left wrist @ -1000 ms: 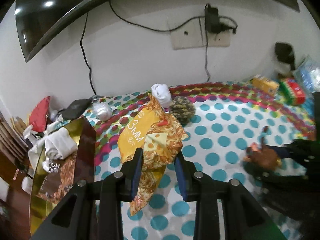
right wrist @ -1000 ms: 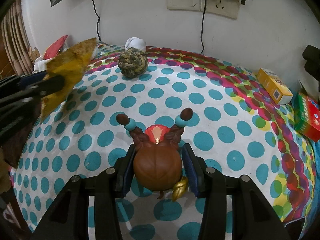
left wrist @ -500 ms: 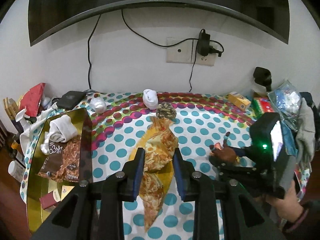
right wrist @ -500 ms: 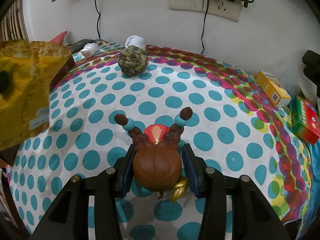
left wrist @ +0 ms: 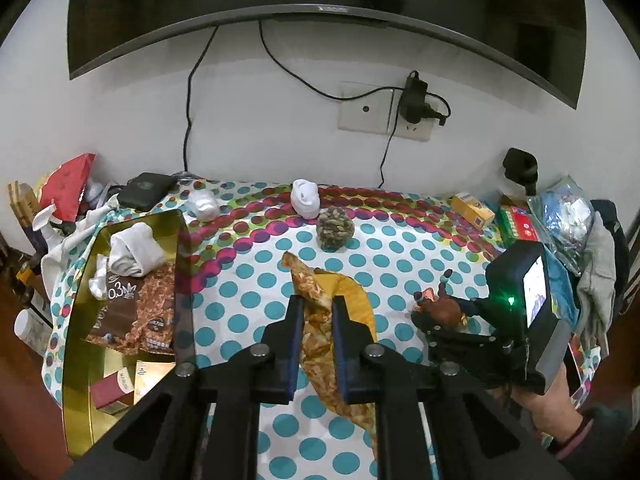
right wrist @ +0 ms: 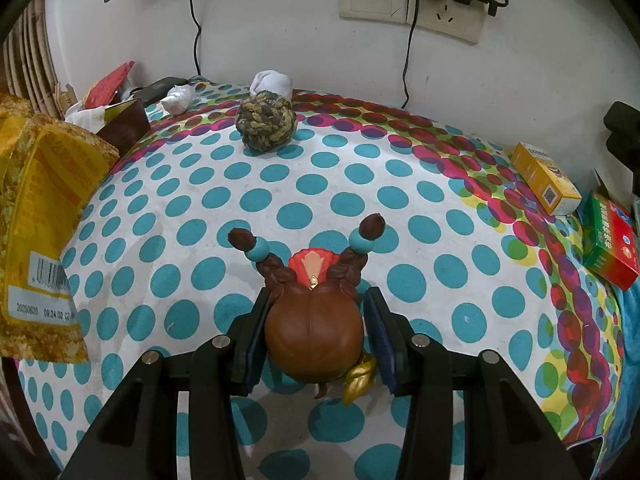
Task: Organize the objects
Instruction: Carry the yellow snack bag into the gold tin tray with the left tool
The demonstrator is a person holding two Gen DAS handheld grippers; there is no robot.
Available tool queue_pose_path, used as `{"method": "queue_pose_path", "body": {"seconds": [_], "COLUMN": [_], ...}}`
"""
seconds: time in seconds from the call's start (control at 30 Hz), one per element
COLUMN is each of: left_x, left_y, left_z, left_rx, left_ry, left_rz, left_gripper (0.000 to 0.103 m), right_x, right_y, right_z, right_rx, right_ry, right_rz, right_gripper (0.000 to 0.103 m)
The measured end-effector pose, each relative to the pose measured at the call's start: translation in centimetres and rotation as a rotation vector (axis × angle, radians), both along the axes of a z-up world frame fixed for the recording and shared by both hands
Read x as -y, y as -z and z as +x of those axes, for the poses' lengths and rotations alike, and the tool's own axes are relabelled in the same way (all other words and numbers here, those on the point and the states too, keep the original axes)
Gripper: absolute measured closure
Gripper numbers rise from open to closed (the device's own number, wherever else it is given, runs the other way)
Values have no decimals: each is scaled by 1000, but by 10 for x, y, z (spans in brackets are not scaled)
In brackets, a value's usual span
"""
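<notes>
Left gripper (left wrist: 316, 316): jaws just closed, clamped on snack bag (left wrist: 320, 320), held above tablecloth (left wrist: 400, 256). Right gripper (right wrist: 316, 320): jaws gripping figurine (right wrist: 314, 332) on tablecloth. Rope ball (right wrist: 266, 124): on tablecloth, far edge.

Black printed left gripper (left wrist: 316, 320), blue-padded jaws, silver screws, dark sleeve (left wrist: 596, 448)

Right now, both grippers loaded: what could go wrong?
1. The left gripper pinches the yellow snack bag at one narrow spot; most of it hangs free and could slip or snag the gold tin's rim.
2. The right gripper clamps the figurine's round, smooth head; it could squirt out.
</notes>
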State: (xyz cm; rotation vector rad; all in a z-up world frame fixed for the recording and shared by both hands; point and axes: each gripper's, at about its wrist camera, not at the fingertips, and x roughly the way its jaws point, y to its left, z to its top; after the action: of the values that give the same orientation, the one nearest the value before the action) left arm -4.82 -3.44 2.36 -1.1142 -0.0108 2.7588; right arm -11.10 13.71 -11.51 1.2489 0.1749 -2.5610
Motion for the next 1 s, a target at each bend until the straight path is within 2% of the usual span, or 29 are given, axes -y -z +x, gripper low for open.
{"method": "queue_pose_path", "body": {"seconds": [0.3,0.5,0.7,1.0], "left_x": [25,64,101,139], "left_y": [-23,-43,-61,-55], "left_z": [10,18,27,27], "left_rx": [-31,-44,-76,-59], "left_ry": [-31,-101,-182,-274], "left_rz": [-26,-28,-71,-138], "left_gripper": [89,89,89,89], "right_x": [0,-1,0,1], "right_y": [0,0,0,0], "right_z": [0,-1,0,0], "right_rx": [1,0,0,0], "right_ry": [0,1,1,1], "right_rz": [-3,0,0,1], "right_gripper": [59,59,59,59]}}
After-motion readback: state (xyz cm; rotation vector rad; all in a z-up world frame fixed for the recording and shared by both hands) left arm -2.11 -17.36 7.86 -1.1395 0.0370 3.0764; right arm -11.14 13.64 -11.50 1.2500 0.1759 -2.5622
